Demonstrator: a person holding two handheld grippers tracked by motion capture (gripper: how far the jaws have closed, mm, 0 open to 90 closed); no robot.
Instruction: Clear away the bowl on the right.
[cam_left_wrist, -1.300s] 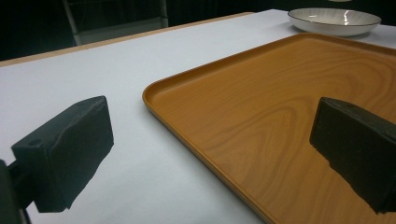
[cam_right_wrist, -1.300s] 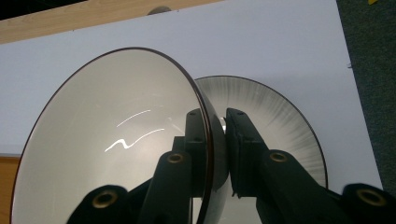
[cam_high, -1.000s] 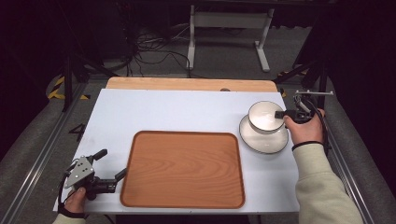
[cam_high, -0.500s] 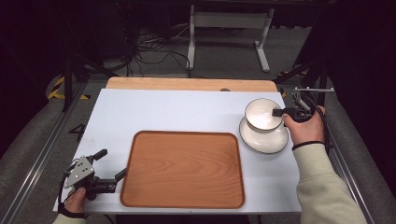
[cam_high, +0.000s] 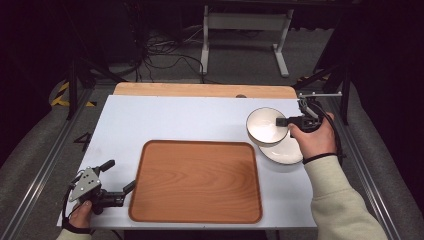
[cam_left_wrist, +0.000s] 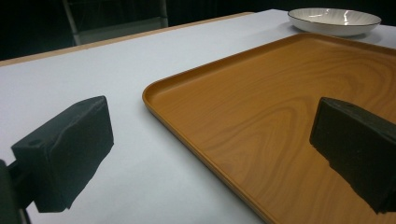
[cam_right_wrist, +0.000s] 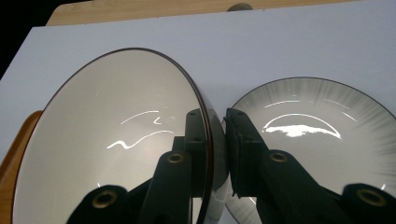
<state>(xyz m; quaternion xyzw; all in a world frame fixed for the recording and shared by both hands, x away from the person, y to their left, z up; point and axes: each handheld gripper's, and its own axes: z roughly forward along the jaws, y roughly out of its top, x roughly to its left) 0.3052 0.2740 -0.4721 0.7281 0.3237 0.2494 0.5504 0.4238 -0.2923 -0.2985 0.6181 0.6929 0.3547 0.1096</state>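
Nearest to us in the high view, at the table's front left corner, we see the left gripper (cam_high: 116, 186) resting low in the person's left hand (cam_high: 80, 216), just beside the left edge of the wooden tray (cam_high: 196, 181). Its jaws stand apart with nothing between them; in the left gripper view one black jaw hangs over the white table (cam_left_wrist: 93, 70) and the other over the tray's (cam_left_wrist: 261, 102) wood-grain floor, so the tray's rim runs between them.

The tray lies at the front middle of the table (cam_high: 165, 117), its long side toward us, and we see nothing lying on it.

Farther back and to the right, the right hand (cam_high: 312, 137) holds the right gripper (cam_high: 281, 121) level, pointing left. Its jaws are clamped on the rim of a white bowl (cam_high: 266, 125) — in the right gripper view we see one jaw inside the bowl (cam_right_wrist: 116, 140) and the other outside, pinching the dark-edged wall between them. The bowl is tilted and lifted off the table, hanging over the left part of a white plate (cam_high: 284, 152) that sits flat just beyond the tray's far right corner. In the right gripper view the plate (cam_right_wrist: 317, 121) shows on the far side of the bowl's wall — its ribbed rim catching the light.

Beyond the white surface runs a strip of bare wood at the table's far edge.
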